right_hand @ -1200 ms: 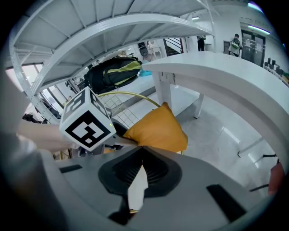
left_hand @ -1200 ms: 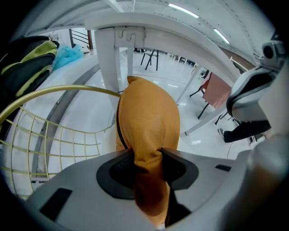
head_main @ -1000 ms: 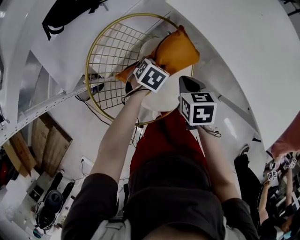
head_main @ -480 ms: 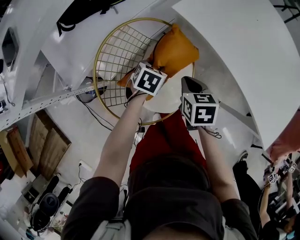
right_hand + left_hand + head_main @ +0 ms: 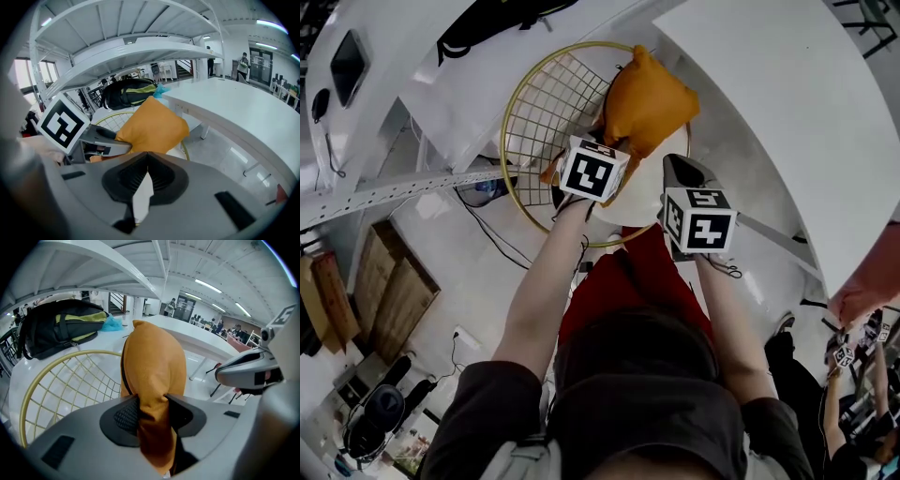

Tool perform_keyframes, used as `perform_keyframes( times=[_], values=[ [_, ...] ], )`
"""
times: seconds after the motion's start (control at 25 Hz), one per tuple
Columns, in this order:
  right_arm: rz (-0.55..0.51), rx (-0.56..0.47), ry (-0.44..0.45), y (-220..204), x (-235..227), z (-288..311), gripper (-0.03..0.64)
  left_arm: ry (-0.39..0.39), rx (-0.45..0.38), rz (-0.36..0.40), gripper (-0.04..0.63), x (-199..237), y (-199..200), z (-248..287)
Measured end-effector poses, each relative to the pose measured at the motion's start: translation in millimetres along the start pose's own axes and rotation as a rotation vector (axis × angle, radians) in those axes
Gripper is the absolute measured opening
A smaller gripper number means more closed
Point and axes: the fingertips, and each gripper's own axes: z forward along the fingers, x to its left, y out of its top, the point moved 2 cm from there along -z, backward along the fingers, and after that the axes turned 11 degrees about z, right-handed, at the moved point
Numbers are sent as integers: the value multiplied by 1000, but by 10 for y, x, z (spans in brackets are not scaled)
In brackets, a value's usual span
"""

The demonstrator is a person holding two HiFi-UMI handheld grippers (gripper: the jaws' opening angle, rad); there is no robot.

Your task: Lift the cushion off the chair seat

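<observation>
An orange cushion (image 5: 647,103) hangs above the round white seat (image 5: 628,202) of a gold wire chair (image 5: 546,112). My left gripper (image 5: 602,142) is shut on its lower corner. In the left gripper view the cushion (image 5: 154,357) stands up from between the jaws of that gripper (image 5: 150,401), which pinch a fold of its cloth. My right gripper (image 5: 678,169) hovers just right of the cushion and does not touch it. In the right gripper view its jaws (image 5: 148,157) meet at the tips with nothing in them, and the cushion (image 5: 152,127) lies ahead.
A black and green backpack (image 5: 61,326) lies on the white table (image 5: 769,103) behind the chair, with a blue bag (image 5: 112,323) beside it. A long curved white table (image 5: 234,110) runs to the right. People stand far off in the hall.
Both grippers have risen. The cushion has come up with the left gripper, farther off the seat, and now hangs more upright.
</observation>
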Motion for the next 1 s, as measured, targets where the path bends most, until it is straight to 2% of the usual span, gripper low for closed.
perform_keyframes(
  times=[0.24,1.0],
  values=[
    [-24,-61,7,-82,59,-360,18,33,-83,-17,163,-284,17,-392],
    [-74,-241,12,-101,442,-1086,18,124,-301,-78,167,-547,-41,-1494]
  ],
)
